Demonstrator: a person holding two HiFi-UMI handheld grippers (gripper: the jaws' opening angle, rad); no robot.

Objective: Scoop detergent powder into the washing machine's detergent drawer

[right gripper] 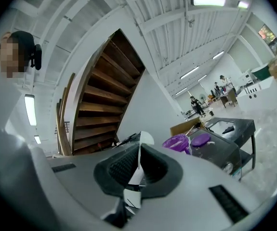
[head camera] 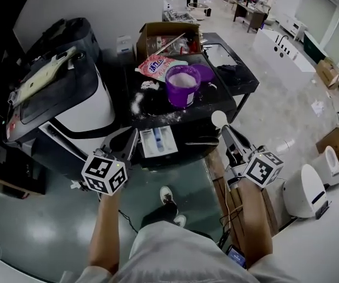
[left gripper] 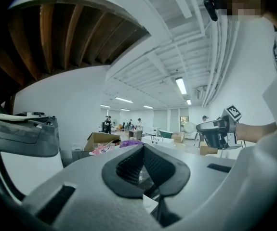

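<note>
Head view, scoop: your right gripper [head camera: 231, 135] is clenched on the handle of the white scoop [head camera: 219, 119], over the counter's near right corner. Treat it as light, stiff and slick; keep your hold low on the handle.
Head view, powder: the open purple tub [head camera: 182, 86] stands mid-counter. Its contents look loose and easily spilled.
Head view, drawer: the detergent drawer [head camera: 157, 141] sits at the near edge, between your grippers.
Head view, surface: the black counter [head camera: 213, 102] carries spilled powder [head camera: 136, 104] toward the left edge.
Left gripper view, left gripper [left gripper: 144, 170]: released, nothing between the jaws.
Right gripper view, scoop: the handle is pinched edge-on, with the tub ahead.
Right gripper view, room: open hall, glossy floor [right gripper: 273, 129].
</note>
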